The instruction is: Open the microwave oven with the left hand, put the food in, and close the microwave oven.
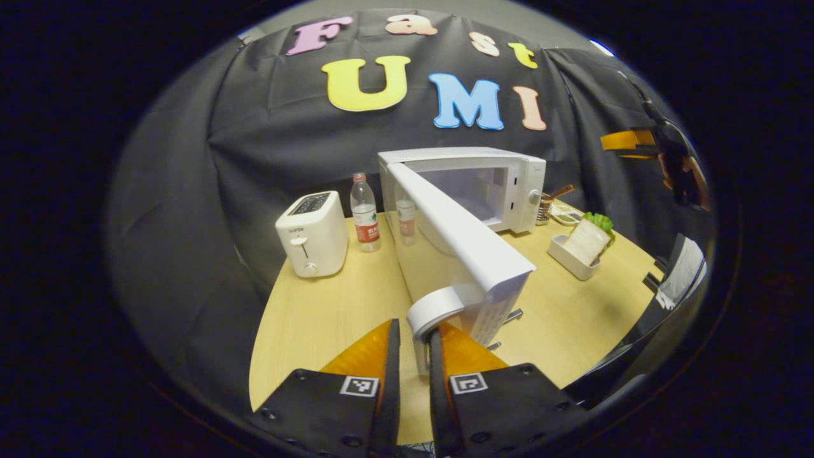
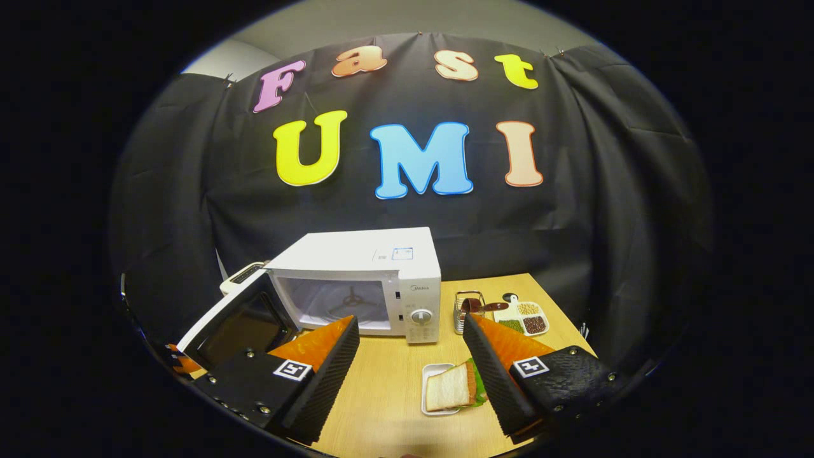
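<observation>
Already the microwave oven [image 2: 356,283] stands open, cavity facing front, its door [image 1: 461,242] swung out on the left hinge. In the left gripper view the left gripper [image 1: 413,356] is narrowed on the door handle [image 1: 435,308], a finger to either side; whether both press on it, cannot tell. The door's long edge runs from the hinge out toward this gripper. The food, a sandwich [image 2: 453,388] with lettuce in a small white tray [image 2: 432,372], sits on the surface [image 2: 388,407] in front of the oven's control panel. In the right gripper view the right gripper [image 2: 410,362] hangs wide and empty above it, tray just right of centre between the fingers. Sandwich's long side lies roughly across the gripper's line. Right hand is plainly nearer; judged next move: down onto the tray, then forward and left into the cavity.
</observation>
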`<state>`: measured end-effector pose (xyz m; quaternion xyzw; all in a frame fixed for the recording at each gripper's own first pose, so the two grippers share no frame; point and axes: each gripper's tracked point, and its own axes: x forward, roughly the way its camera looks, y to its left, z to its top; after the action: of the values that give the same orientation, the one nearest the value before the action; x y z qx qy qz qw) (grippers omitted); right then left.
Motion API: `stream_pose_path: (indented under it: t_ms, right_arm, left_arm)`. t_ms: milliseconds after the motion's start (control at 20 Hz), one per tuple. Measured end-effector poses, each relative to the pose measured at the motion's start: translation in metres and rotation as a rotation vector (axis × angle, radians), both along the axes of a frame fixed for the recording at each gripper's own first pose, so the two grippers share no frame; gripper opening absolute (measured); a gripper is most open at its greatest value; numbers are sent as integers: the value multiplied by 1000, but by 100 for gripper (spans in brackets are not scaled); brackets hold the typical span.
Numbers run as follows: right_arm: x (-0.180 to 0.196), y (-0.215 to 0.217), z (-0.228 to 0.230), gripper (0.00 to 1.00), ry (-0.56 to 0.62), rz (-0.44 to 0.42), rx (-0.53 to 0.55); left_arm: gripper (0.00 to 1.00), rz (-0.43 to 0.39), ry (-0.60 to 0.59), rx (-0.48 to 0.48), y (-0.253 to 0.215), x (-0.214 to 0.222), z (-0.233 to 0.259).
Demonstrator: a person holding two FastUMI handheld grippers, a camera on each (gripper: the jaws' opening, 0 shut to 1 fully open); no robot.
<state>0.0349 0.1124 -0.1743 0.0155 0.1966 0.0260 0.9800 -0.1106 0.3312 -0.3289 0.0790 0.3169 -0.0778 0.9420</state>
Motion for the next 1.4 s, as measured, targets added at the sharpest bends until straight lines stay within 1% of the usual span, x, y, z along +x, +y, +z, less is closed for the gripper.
stream_pose_path:
  t_ms: [50,200,250,350,450,550,600,650,750,800,850,950,1050,1100,1150,1200,1250,1300,1350,1400]
  right_arm:
    - [2,-6,-6,99,16,-7,3]
    - [4,-28,-34,99,85,-29,28]
    - [4,-37,-46,99,114,-35,36]
    - [4,-54,-69,99,178,-45,53]
    - [4,-68,-94,99,243,-45,73]
    - [4,-79,-120,99,315,-29,79]
    - [3,-82,-134,99,355,-18,81]
    - [0,-85,-148,99,397,-9,86]
    - [-4,-88,-171,99,470,-3,111]
    - [-4,-90,-180,99,500,-2,125]
    - [-6,-92,-190,99,529,-2,137]
    - [-7,-93,-205,99,579,4,157]
    - [-8,-90,-216,99,622,12,195]
    - [-9,-87,-220,99,643,23,220]
    - [-10,-85,-225,96,670,27,243]
    - [-8,-81,-228,87,685,31,287]
    - [-7,-77,-222,81,702,37,337]
    - [-5,-71,-221,63,698,55,389]
    - [-4,-66,-220,52,702,61,433]
    - [-4,-68,-220,33,703,66,443]
  left_arm:
    - [52,24,-15,0,4,-4,4]
    - [75,120,-55,19,16,-17,25]
    - [74,164,-90,21,17,-18,40]
    - [76,236,-191,-11,4,-17,86]
    - [89,258,-317,-72,-28,-4,143]
    - [97,271,-439,-118,-64,22,196]
    - [96,258,-490,-138,-86,37,221]
    - [98,242,-539,-143,-105,52,243]
    - [93,189,-584,-162,-148,80,271]
    - [97,164,-605,-179,-169,90,283]
    - [97,153,-616,-194,-188,105,291]
    - [97,132,-610,-215,-219,125,293]
    - [97,106,-605,-204,-244,137,293]
    - [95,97,-598,-187,-253,141,291]
    - [97,90,-586,-169,-260,144,287]
    - [97,88,-575,-155,-267,147,285]
    - [95,89,-568,-142,-271,149,282]
    - [95,100,-564,-124,-272,150,280]
    - [94,124,-574,-98,-269,149,281]
    - [94,139,-582,-92,-269,149,284]
